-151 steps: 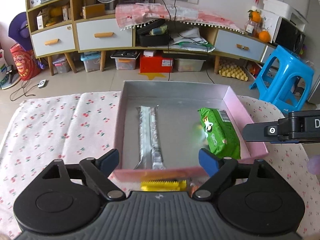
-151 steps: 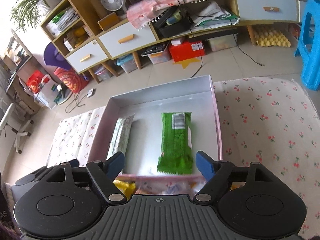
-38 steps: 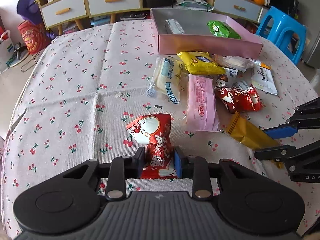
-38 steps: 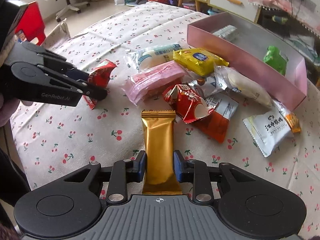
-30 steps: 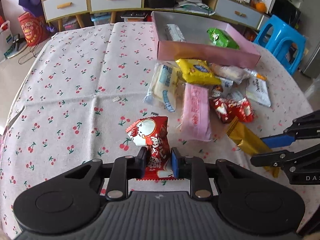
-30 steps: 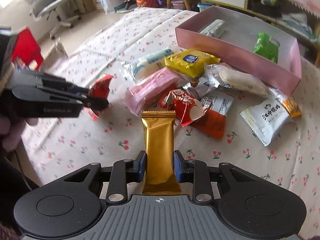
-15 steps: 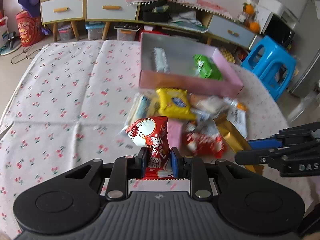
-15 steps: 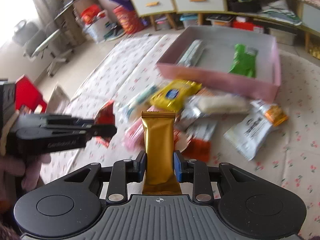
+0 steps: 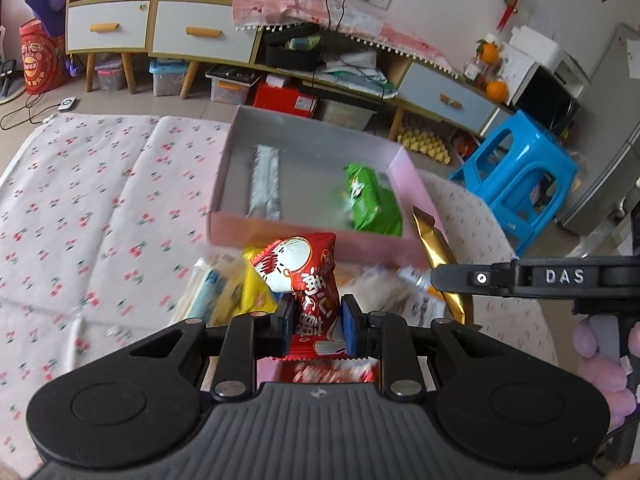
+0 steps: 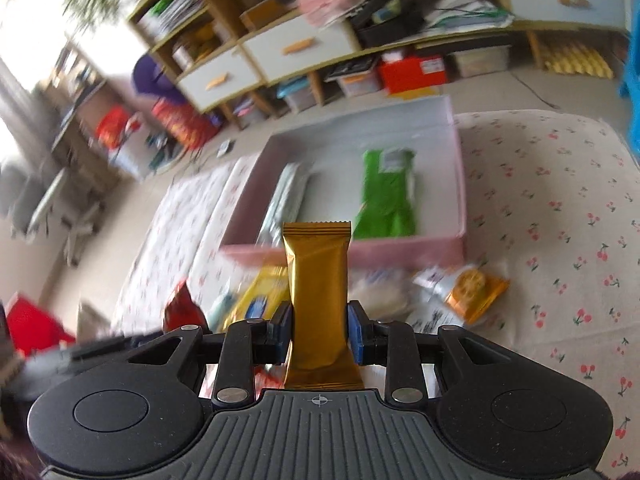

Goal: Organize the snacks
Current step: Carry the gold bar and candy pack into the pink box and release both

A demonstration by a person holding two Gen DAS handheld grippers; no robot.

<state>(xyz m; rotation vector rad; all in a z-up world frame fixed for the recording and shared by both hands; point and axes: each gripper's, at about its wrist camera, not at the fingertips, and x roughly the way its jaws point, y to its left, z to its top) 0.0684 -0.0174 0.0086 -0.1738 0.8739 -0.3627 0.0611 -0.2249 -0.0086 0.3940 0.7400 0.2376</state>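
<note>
My left gripper [image 9: 315, 322] is shut on a red snack packet [image 9: 304, 276] and holds it above the table, short of the pink box [image 9: 280, 232]. My right gripper [image 10: 319, 334] is shut on a gold snack bar [image 10: 318, 280], also held in the air in front of the box [image 10: 400, 250]. The gold bar and the right gripper show at the right of the left wrist view [image 9: 434, 248]. Inside the box lie a silver packet [image 9: 266, 180] and a green packet [image 9: 372, 200]. Several loose snacks lie on the cloth in front of the box, blurred.
The table has a white cloth with cherry print [image 9: 80, 208]. A yellow packet [image 10: 260, 292] and an orange-and-white packet [image 10: 468, 284] lie near the box's front wall. Beyond the table stand a blue stool [image 9: 520, 172] and low cabinets [image 9: 160, 36].
Both grippers have risen and moved forward toward the pink box with their packets still held. The box now looks nearer and the loose snacks lie below the grippers.
</note>
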